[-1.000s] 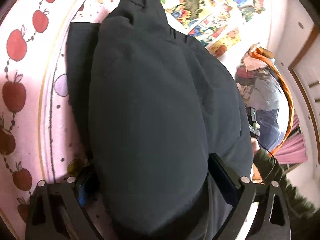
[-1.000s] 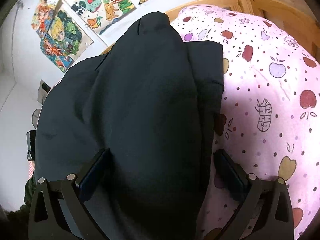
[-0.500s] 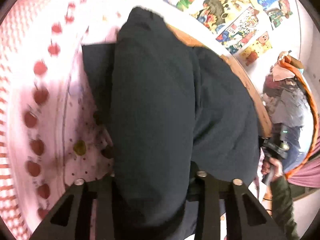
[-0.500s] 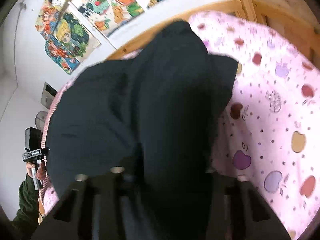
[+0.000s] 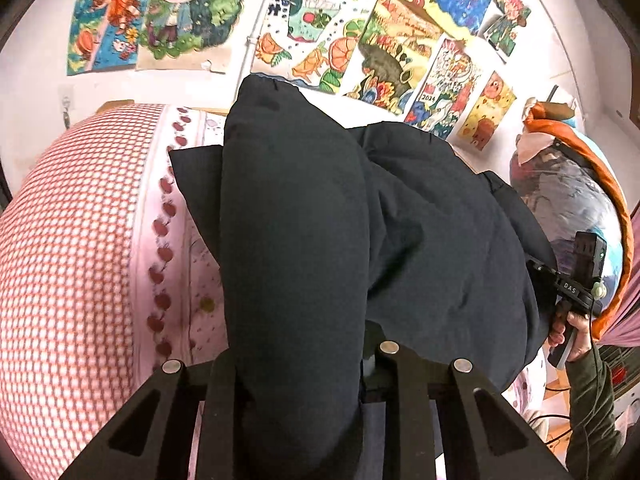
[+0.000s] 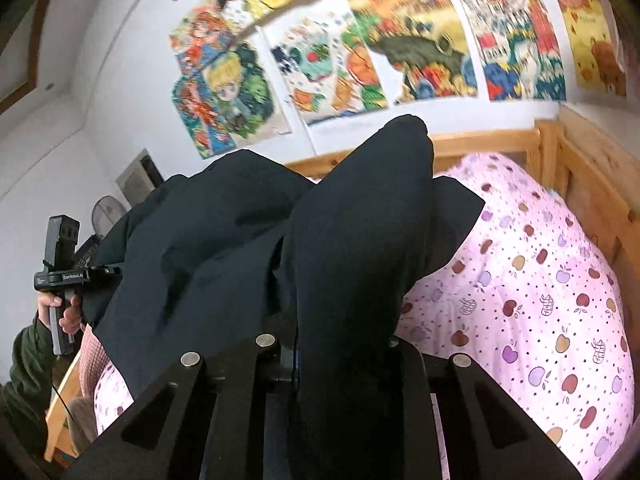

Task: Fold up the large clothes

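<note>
A large dark navy fabric garment [image 5: 304, 240] hangs lifted above a bed, gripped at two places and draping between them. In the left wrist view the black two-finger left gripper [image 5: 298, 364] has its fingers drawn in tight on a thick bunched fold of the garment, which rises from between them toward the far wall. The rest of the cloth billows to the right, where the other handheld gripper unit [image 5: 576, 280] shows at its far right edge, held in a hand with a dark green sleeve.

In the right wrist view the black two-finger right gripper [image 6: 332, 356] likewise pinches a bunched fold of the same garment [image 6: 360, 240] between closed-in fingers. The cloth spreads leftward to the left gripper unit [image 6: 60, 268], seen at the left edge in the person's hand.

Beneath the garment lies a pink bedsheet printed with small apples and dots [image 6: 540, 300], on the right in the right wrist view. In the left wrist view a red-and-white checked cover [image 5: 68, 260] lies to the left, bordered by a pink strip of apple prints. A light wooden bed frame [image 6: 580, 184] rims the far right side. Colourful cartoon posters [image 5: 320, 52] cover the white far wall. A bulky bundle wrapped in orange-edged fabric [image 5: 576, 184] stands at the right of the left wrist view.
</note>
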